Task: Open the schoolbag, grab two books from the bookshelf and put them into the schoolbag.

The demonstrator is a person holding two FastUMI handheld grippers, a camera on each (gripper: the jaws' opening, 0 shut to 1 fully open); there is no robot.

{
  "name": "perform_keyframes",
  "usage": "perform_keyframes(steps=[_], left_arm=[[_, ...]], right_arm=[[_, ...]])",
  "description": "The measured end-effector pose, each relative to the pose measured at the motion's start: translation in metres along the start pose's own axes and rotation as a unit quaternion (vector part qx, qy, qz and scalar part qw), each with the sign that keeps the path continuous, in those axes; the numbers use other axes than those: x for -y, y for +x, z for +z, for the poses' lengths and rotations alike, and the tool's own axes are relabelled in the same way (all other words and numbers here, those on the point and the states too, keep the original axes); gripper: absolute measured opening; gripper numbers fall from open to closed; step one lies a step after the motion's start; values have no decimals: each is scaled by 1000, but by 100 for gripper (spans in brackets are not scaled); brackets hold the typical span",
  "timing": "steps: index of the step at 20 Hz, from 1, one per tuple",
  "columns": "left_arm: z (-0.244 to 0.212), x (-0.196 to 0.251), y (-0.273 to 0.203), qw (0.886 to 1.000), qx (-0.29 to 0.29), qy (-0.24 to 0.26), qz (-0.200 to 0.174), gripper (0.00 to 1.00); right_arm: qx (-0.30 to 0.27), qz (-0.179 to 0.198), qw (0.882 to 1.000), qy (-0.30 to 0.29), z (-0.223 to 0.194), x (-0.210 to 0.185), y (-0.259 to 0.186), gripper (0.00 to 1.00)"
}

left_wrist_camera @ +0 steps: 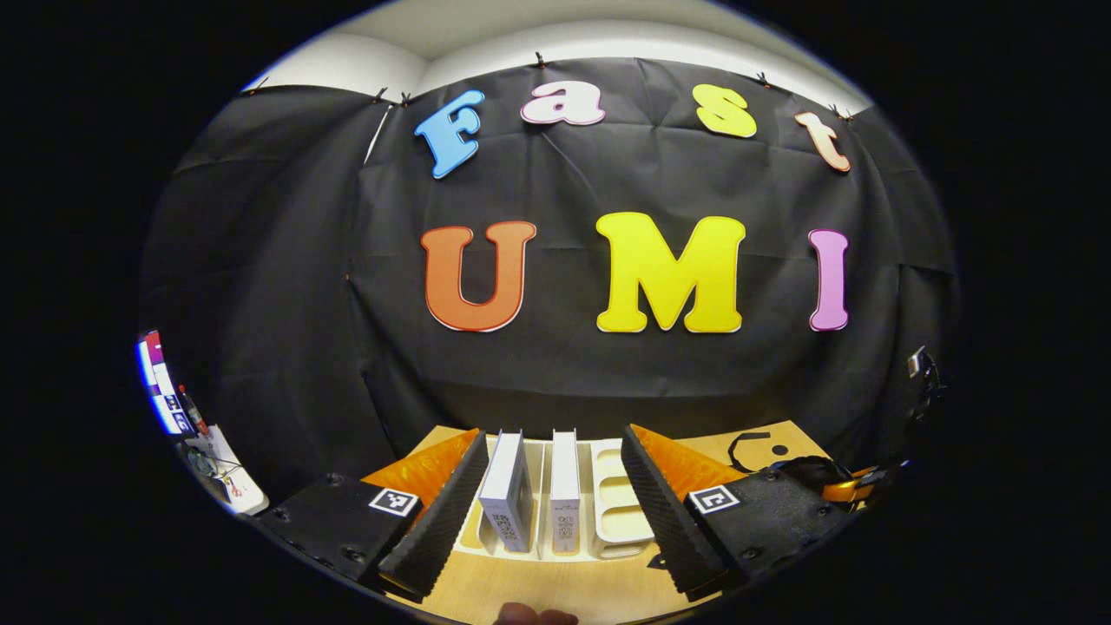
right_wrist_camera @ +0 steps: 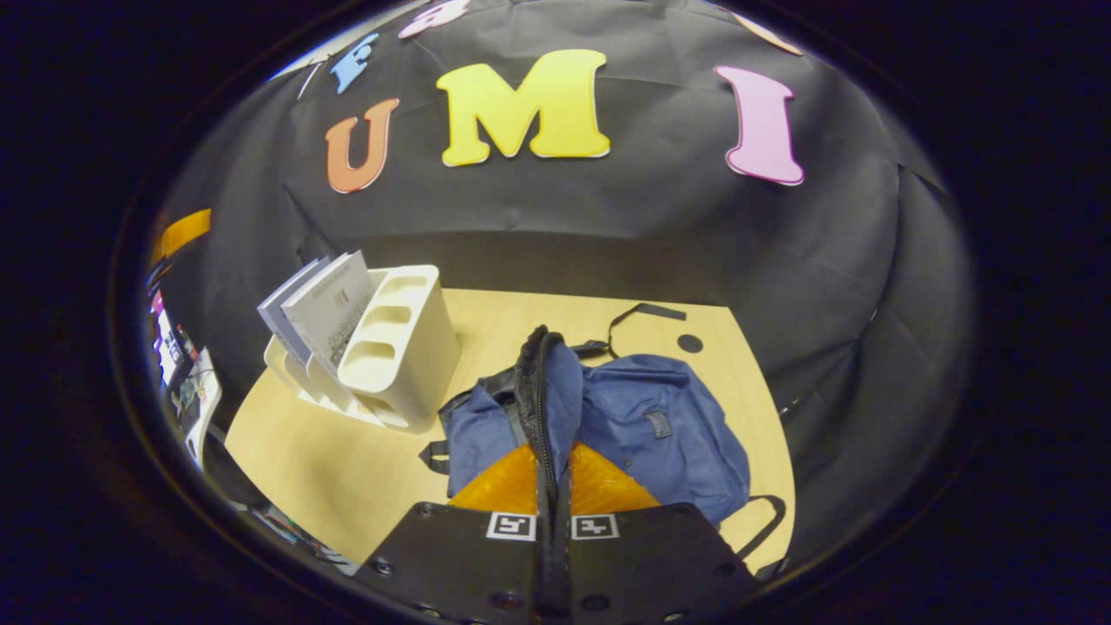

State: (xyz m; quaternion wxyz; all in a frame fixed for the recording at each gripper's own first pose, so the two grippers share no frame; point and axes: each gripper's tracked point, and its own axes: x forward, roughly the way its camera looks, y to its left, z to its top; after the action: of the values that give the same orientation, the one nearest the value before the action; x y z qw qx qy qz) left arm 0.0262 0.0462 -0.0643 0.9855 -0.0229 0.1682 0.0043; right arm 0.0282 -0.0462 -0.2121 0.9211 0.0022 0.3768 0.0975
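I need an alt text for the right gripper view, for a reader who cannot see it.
The right gripper, fingers shut, pinches the top edge of a blue schoolbag lying on a wooden table. To its left stands a white bookshelf holding two books.

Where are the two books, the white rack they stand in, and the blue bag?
books [left_wrist_camera: 507,491]: left gripper view, spine of the left book.
white rack [right_wrist_camera: 406,343]: right gripper view, slotted end wall.
blue bag [right_wrist_camera: 664,430]: right gripper view, front fabric panel.
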Motion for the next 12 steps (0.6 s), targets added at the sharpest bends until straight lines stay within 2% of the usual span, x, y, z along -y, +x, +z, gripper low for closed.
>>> perform_keyframes(steps=[6,7,12], left_arm=[[-7,10,39,995,-93,0,-29,97],[-8,12,49,993,-114,0,-33,97],[-31,13,90,974,-219,-10,-54,97]], right_arm=[[9,7,1000,23,28,60,-12,0],[10,12,1000,26,33,67,-13,2],[4,29,999,44,45,98,-9,0]])
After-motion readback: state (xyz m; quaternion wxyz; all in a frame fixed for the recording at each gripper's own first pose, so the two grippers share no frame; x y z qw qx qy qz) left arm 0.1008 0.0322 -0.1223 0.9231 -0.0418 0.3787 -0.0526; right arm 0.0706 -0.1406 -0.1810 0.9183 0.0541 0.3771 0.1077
